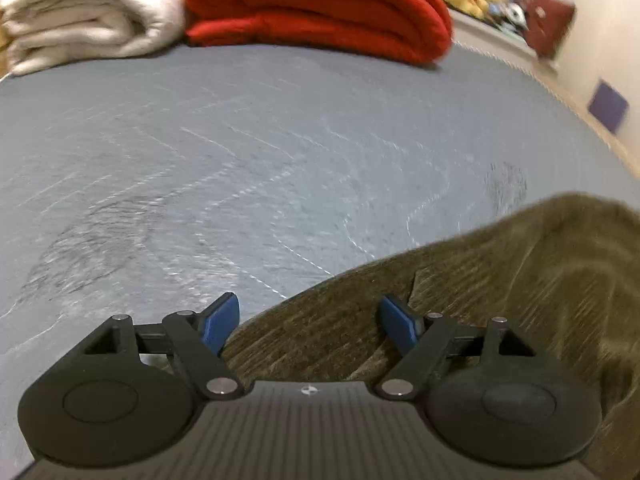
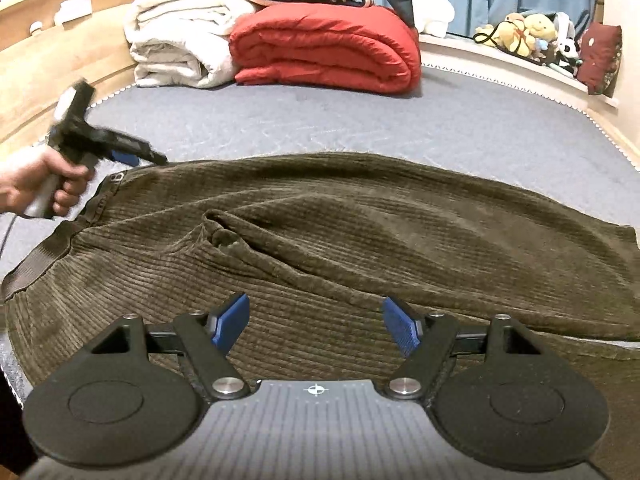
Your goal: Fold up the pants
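Observation:
Olive-brown corduroy pants [image 2: 360,232] lie spread across the grey bed, waistband at the left, legs running right, with a bunched fold near the middle. My right gripper [image 2: 316,322] is open and empty, hovering over the near part of the pants. My left gripper [image 1: 310,322] is open and empty at the pants' edge [image 1: 480,288]; in the right wrist view the left gripper [image 2: 132,156] is held by a hand at the far left corner of the waistband.
A grey mattress [image 2: 360,120] carries a folded red quilt [image 2: 332,48] and folded white blankets [image 2: 180,48] at the back. A wooden bed frame [image 2: 48,60] runs along the left. Plush toys [image 2: 532,32] sit on the sill at the back right.

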### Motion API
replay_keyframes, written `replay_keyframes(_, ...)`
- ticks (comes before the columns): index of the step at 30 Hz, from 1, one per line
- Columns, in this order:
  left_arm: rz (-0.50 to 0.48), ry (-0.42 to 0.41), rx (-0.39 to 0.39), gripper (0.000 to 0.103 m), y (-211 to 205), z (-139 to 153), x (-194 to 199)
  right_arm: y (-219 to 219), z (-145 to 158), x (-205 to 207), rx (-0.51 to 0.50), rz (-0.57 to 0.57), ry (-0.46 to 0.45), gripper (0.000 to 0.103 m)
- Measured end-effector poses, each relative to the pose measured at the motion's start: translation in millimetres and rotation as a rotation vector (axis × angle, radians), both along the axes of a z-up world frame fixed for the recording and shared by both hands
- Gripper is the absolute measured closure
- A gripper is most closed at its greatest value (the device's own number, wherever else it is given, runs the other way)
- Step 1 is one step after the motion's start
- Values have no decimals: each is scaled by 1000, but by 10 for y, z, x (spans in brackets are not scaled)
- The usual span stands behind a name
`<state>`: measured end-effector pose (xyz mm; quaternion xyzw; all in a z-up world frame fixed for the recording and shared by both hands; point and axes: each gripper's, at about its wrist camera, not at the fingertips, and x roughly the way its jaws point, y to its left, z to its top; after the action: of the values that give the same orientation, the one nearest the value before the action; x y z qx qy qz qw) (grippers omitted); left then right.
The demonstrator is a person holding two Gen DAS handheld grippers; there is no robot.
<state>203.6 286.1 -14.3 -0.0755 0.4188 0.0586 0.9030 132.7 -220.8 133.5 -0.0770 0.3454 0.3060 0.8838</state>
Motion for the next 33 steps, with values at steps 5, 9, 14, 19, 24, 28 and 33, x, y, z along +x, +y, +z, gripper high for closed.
replay_keyframes(5, -97, -25, 17, 70, -38, -31, 92, -126, 11, 146, -6, -66, 18, 27)
replay_keyframes(9, -206, -31, 161, 90, -301, 71, 29, -269, -17, 260, -19, -141, 45, 27)
replay_keyframes(14, -254, -118, 294, 93, -532, 437, -258, -433, -215, 389, -105, -229, 113, 27)
replay_keyframes(19, -345, -238, 354, 93, -873, 987, -885, -657, -532, 491, -126, -331, 240, 27)
replay_keyframes(24, -561, -242, 405, 94, -1396, 1198, -1920, -948, -824, 527, -39, -454, 372, 27)
replay_keyframes(28, -762, -192, 502, 95, -1609, 937, -2659, -1214, -705, 505, 108, -550, 367, 27)
replay_keyframes(33, -899, -57, 513, 100, -1549, 395, -2818, -1749, -559, 552, 333, -743, 279, 28)
